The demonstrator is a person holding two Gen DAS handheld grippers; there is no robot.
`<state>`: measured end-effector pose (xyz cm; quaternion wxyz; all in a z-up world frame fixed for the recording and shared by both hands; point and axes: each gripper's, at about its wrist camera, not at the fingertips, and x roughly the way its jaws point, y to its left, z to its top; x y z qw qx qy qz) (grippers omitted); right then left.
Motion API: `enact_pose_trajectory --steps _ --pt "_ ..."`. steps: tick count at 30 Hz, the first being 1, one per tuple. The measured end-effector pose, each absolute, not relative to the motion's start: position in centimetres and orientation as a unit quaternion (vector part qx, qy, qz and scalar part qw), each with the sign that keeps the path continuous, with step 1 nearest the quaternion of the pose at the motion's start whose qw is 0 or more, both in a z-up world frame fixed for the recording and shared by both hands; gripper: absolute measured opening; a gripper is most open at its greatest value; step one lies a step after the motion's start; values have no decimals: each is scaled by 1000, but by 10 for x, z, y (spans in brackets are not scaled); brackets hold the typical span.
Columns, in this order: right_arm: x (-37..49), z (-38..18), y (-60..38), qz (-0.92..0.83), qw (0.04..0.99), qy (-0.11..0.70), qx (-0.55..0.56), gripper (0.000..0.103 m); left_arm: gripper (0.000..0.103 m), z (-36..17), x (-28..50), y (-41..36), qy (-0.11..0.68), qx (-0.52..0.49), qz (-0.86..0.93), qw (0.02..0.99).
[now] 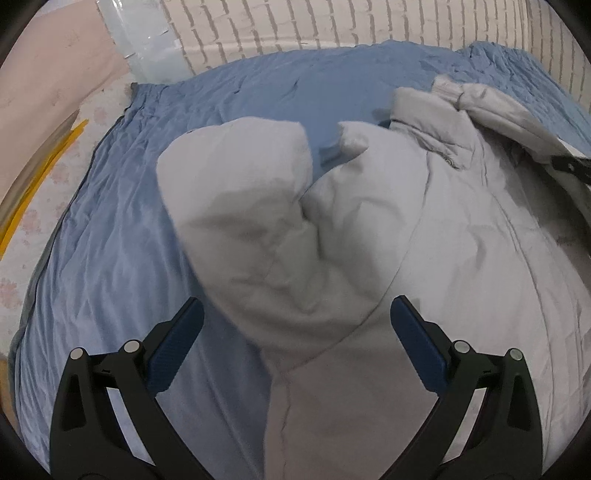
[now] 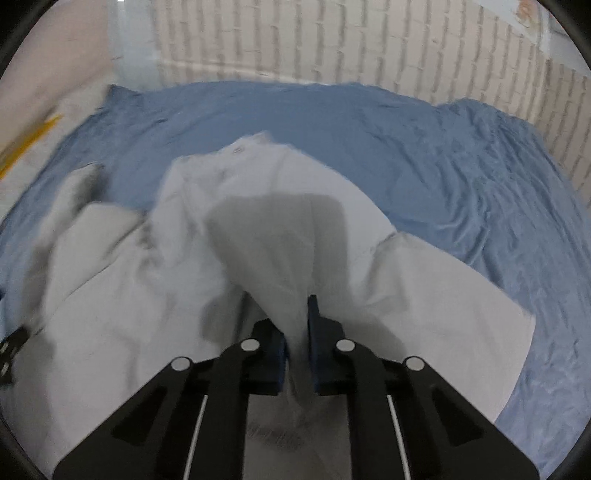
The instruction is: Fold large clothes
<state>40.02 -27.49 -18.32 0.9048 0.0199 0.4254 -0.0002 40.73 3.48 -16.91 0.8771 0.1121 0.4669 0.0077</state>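
A large pale grey padded jacket [image 1: 424, 229] lies spread on a blue sheet [image 1: 110, 240], with its collar [image 1: 432, 122] toward the far wall. One puffy sleeve [image 1: 240, 192] is bent over the body on the left. My left gripper [image 1: 295, 317] hovers open above the sleeve's base; fabric lies below the gap and the pads do not press it. In the right wrist view my right gripper [image 2: 295, 317] is shut on a raised pinch of the jacket [image 2: 280, 236], which tents up between the blue pads. The right gripper's black tip [image 1: 570, 166] shows by the other sleeve.
The blue sheet [image 2: 461, 177] covers a bed against a white brick-pattern wall [image 1: 332, 26]. A pale flower-print surface [image 1: 48, 184] and yellow strips [image 1: 40, 173] run along the bed's left side. Wrinkled bare sheet spreads out to the right of the jacket.
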Motion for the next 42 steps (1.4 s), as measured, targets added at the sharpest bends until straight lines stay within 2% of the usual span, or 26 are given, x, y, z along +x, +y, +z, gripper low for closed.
enact_pose_trajectory --steps 5,10,13,14,15,16,17,18,23,27,31,33,37,40,41,42 --pt "346 -194 -253 78 901 427 18 8 100 -161 388 54 471 101 8 876" --pt "320 -207 -220 99 889 445 -49 8 100 -146 380 53 460 110 7 881" --pt "325 -210 -214 87 883 455 -76 17 100 -137 382 49 458 108 10 882" --pt "325 -207 -215 87 882 458 -71 27 100 -136 384 48 459 104 8 882" --pt "324 -204 -216 85 882 460 -62 43 100 -133 389 45 462 94 4 882" --pt "320 -197 -222 81 884 459 -47 52 100 -132 390 42 463 89 -1 882" --pt "317 -192 -226 77 886 455 -41 71 100 -131 392 37 464 85 -7 882" --pt "309 -185 -234 73 891 447 -31 80 100 -129 393 28 464 86 -12 882" --pt "284 -160 -286 4 908 419 -25 81 100 -135 407 -13 468 108 -36 876" --pt "286 -165 -335 -110 902 414 -48 84 100 -149 431 -42 479 118 -38 869" --pt "285 -175 -354 -118 899 420 -27 84 100 -166 454 -54 509 85 -67 854" --pt "284 -183 -356 -120 900 417 -29 84 96 -180 463 -63 519 91 -71 847" --pt "285 -195 -358 -117 901 418 -13 86 96 -204 472 -78 528 107 -61 840" --pt "283 -203 -363 -113 901 420 9 87 83 -208 471 -79 521 112 -56 844" --pt "283 -205 -365 -113 901 420 14 88 70 -206 470 -78 521 113 -51 845" --pt "283 -205 -366 -114 901 419 20 89 62 -202 467 -76 520 114 -49 845"
